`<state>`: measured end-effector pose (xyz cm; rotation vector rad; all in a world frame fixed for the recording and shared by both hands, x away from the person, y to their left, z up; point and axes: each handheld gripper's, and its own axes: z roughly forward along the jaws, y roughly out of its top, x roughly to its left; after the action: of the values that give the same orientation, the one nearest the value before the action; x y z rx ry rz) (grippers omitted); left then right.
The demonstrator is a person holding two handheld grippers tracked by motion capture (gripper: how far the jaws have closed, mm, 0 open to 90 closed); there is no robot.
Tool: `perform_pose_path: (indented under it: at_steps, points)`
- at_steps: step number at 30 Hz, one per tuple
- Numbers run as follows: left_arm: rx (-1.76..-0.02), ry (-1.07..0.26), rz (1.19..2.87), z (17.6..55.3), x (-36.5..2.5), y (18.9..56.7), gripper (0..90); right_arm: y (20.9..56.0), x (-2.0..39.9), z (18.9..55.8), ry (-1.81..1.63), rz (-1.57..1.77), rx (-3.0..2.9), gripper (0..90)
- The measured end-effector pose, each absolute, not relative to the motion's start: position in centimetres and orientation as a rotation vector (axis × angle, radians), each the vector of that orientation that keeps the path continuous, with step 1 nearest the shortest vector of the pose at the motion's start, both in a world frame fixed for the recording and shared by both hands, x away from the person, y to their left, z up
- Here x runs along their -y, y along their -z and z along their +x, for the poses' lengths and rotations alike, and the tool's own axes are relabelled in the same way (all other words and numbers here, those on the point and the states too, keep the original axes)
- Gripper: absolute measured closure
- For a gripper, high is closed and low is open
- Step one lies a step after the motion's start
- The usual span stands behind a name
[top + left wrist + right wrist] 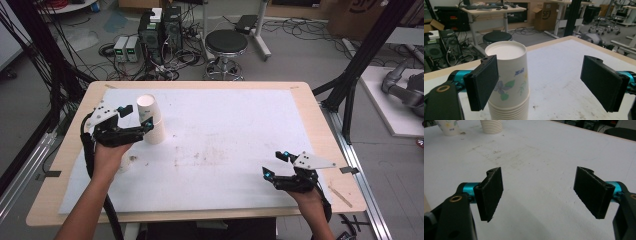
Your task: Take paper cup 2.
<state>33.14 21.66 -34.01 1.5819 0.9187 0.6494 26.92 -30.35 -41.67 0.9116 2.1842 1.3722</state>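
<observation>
At table's left – upside-down paper cup stack (152,120) between spread left tool (135,116), one pad touching; right tool (274,164) spread, empty.

Table (300,125) is viewed from above, facing forward and down. Cup stack (509,82) is seen close, level, from left gripper view; also caught far off in right gripper view (491,126).

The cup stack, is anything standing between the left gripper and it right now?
Nothing visible does. In the left gripper view the stack of paper cups stands upside down between the open jaws of the left gripper, close beside the left-hand pad and well apart from the other, with bare white table cover around it.
</observation>
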Motion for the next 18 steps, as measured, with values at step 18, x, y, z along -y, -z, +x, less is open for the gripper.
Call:
perform_pose_path:
  at_steps: [18]
  points:
    - [-1.029,-0.655,1.648,38.0,-21.0,33.9,15.0,41.8,30.4,27.0,-1.375,0.916,-2.188,24.2]
